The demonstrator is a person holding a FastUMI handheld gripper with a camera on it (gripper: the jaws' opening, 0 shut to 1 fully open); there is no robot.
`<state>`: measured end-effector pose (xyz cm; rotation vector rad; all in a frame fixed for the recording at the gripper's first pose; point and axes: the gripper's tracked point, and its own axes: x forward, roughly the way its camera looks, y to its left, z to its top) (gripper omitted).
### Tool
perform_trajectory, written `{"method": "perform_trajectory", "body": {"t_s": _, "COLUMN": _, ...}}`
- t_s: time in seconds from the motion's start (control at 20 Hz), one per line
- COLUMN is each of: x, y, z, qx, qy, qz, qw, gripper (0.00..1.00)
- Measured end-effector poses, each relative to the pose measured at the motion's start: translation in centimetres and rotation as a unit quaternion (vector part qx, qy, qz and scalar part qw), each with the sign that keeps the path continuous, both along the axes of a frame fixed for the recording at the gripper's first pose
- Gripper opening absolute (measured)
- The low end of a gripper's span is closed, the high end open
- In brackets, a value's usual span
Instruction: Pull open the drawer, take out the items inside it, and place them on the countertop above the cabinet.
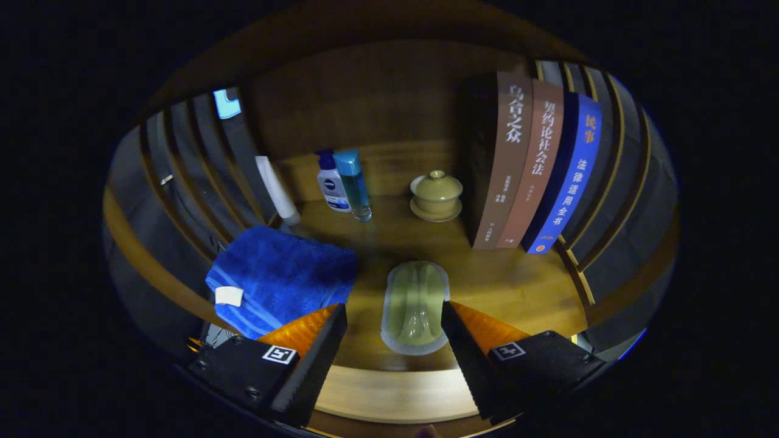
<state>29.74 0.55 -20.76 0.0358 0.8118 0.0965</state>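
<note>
The jaws (394, 316) stand wide apart, gripping nothing, with a green packet (415, 307) lying flat on the wooden tabletop (517, 286) between them. It looks like a soft sealed pouch, pale green with a lighter rim and a glossy skin, so it is probably light, squashy and a little slippery; pinching across its narrow middle seems the surest hold. A blue towel (283, 277) lies just beside it, books (529, 167) and a lidded cup (436, 194) beyond.

Three books (535, 170), two bottles (344, 182), one towel (280, 277).
</note>
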Motion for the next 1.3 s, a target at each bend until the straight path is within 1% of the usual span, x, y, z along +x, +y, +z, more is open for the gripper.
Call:
{"method": "perform_trajectory", "body": {"t_s": 0.1, "x": -2.0, "y": 0.7, "z": 1.5, "qx": 0.016, "qy": -0.034, "qz": 0.006, "qw": 0.999, "gripper": 1.00}}
{"method": "perform_trajectory", "body": {"t_s": 0.3, "x": -6.5, "y": 0.7, "z": 4.2, "qx": 0.018, "qy": -0.101, "qz": 0.023, "qw": 0.994, "gripper": 1.00}}
{"method": "perform_trajectory", "body": {"t_s": 0.45, "x": -10.0, "y": 0.1, "z": 5.7, "qx": 0.006, "qy": -0.157, "qz": 0.026, "qw": 0.987, "gripper": 1.00}}
{"method": "perform_trajectory", "body": {"t_s": 0.6, "x": -14.0, "y": -0.3, "z": 7.0, "qx": -0.001, "qy": -0.205, "qz": 0.019, "qw": 0.979, "gripper": 1.00}}
{"method": "perform_trajectory", "body": {"t_s": 0.75, "x": -17.9, "y": -0.4, "z": 7.6, "qx": -0.009, "qy": -0.252, "qz": 0.014, "qw": 0.968, "gripper": 0.99}}
{"method": "perform_trajectory", "body": {"t_s": 0.95, "x": -22.7, "y": -0.3, "z": 5.7, "qx": 0.000, "qy": -0.286, "qz": 0.008, "qw": 0.958, "gripper": 0.99}}
{"method": "perform_trajectory", "body": {"t_s": 1.2, "x": -25.8, "y": -0.8, "z": 1.3, "qx": 0.013, "qy": -0.305, "qz": -0.023, "qw": 0.952, "gripper": 0.99}}
{"method": "perform_trajectory", "body": {"t_s": 1.3, "x": -26.6, "y": -0.7, "z": -0.3, "qx": 0.004, "qy": -0.306, "qz": -0.032, "qw": 0.951, "gripper": 0.99}}
